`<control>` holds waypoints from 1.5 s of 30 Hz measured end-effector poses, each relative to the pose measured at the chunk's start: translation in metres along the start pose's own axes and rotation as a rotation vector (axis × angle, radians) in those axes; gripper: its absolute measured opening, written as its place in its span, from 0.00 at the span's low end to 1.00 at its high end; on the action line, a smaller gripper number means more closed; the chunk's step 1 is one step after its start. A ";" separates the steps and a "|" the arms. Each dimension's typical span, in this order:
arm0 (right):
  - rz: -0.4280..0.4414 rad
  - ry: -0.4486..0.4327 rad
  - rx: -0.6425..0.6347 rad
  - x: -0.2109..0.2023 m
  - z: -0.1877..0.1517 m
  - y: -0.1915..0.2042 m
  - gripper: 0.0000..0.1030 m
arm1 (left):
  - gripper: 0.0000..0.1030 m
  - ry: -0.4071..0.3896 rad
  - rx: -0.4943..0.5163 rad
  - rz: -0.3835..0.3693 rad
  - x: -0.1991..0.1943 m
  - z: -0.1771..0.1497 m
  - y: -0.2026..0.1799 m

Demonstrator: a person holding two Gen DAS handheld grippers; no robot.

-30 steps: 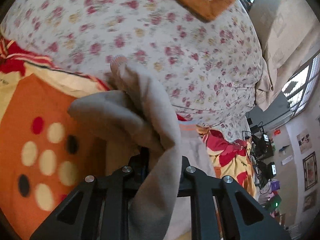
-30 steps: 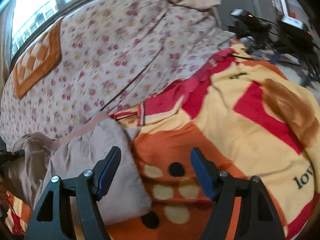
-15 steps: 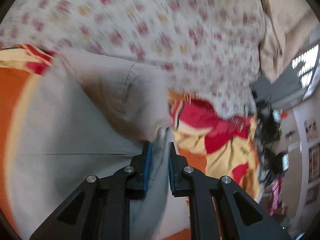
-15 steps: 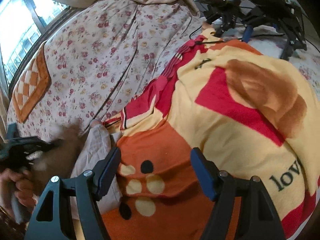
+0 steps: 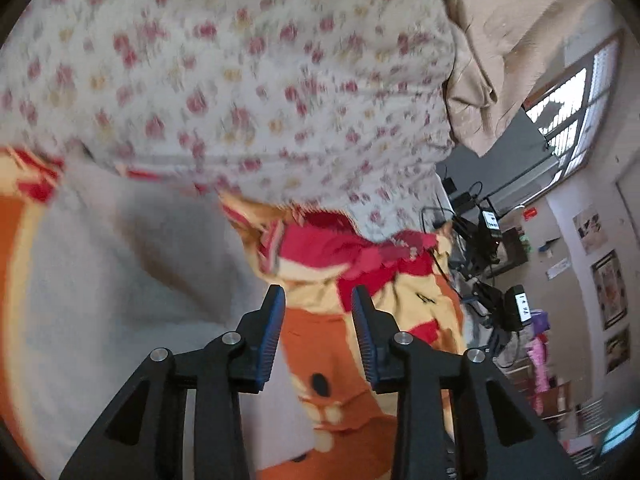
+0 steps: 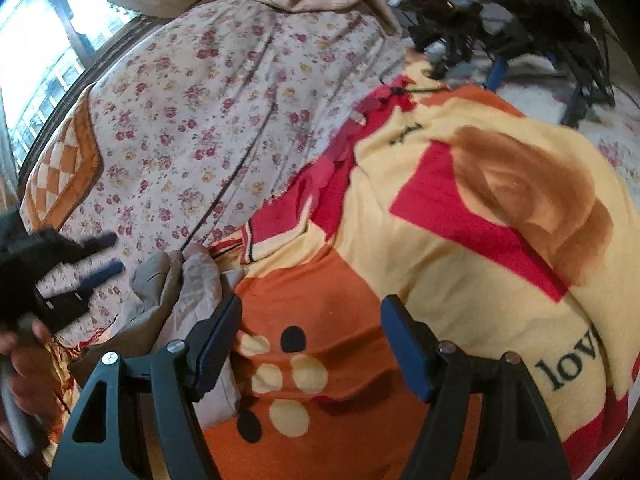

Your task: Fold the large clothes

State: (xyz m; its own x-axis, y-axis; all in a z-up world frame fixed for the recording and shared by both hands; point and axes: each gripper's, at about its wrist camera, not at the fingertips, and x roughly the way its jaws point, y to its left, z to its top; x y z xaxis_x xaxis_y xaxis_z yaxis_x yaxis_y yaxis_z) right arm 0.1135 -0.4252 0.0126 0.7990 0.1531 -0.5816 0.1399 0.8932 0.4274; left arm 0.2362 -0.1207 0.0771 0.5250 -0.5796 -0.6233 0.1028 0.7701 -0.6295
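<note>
We see the grey garment (image 5: 120, 280) lying on the orange and yellow blanket (image 5: 332, 360) that covers the bed, its far edge close to the floral sheet (image 5: 240, 80). In the right wrist view the same grey garment (image 6: 188, 280) is bunched in soft folds at the blanket's (image 6: 460, 220) left edge, partly over the floral sheet (image 6: 200, 120).

Our left claw (image 5: 318, 312) points down at a slant over the blanket, just to the right of the garment. Its jaws are opening, the gap still narrow, and nothing sits between the blue pads (image 5: 272, 332); only the blanket shows through the gap. The garment lies beside and below the left finger, and we cannot tell whether the finger touches it. From the right wrist view this left claw (image 6: 104, 256) appears at the far left edge, blurred, held in a hand (image 6: 24, 364), hovering over the floral sheet just left of the garment's bunched end.

Our right claw (image 6: 310, 336) also tilts downward, its jaws wide apart and empty, with the spotted orange part of the blanket between them. The garment lies just behind its left finger (image 6: 216, 332), near the tip.

Beyond the bed, a beige cloth (image 5: 500, 40) is heaped at the far side, and camera stands (image 6: 520, 8) stand by the blanket's far corner.
</note>
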 end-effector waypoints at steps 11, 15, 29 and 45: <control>0.454 0.096 -0.158 0.020 -0.047 0.104 0.79 | 0.21 -0.027 0.098 0.373 -0.049 -0.045 0.124; 0.479 0.120 -0.213 0.036 -0.068 0.144 0.85 | 0.21 -0.052 0.156 0.304 -0.064 -0.085 0.135; 0.340 0.085 -0.316 0.069 -0.067 0.193 0.05 | 0.22 -0.146 0.167 0.126 -0.092 -0.094 0.144; 0.341 0.281 0.093 0.083 -0.049 0.069 0.35 | 0.18 -0.011 0.350 0.205 -0.018 -0.129 0.100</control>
State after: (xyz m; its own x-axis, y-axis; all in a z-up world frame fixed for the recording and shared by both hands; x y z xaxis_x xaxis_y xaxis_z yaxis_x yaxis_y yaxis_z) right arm 0.1608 -0.3296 -0.0405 0.6202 0.5524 -0.5569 -0.0417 0.7322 0.6799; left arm 0.1282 -0.0681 -0.0346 0.5731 -0.4032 -0.7135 0.2752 0.9147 -0.2959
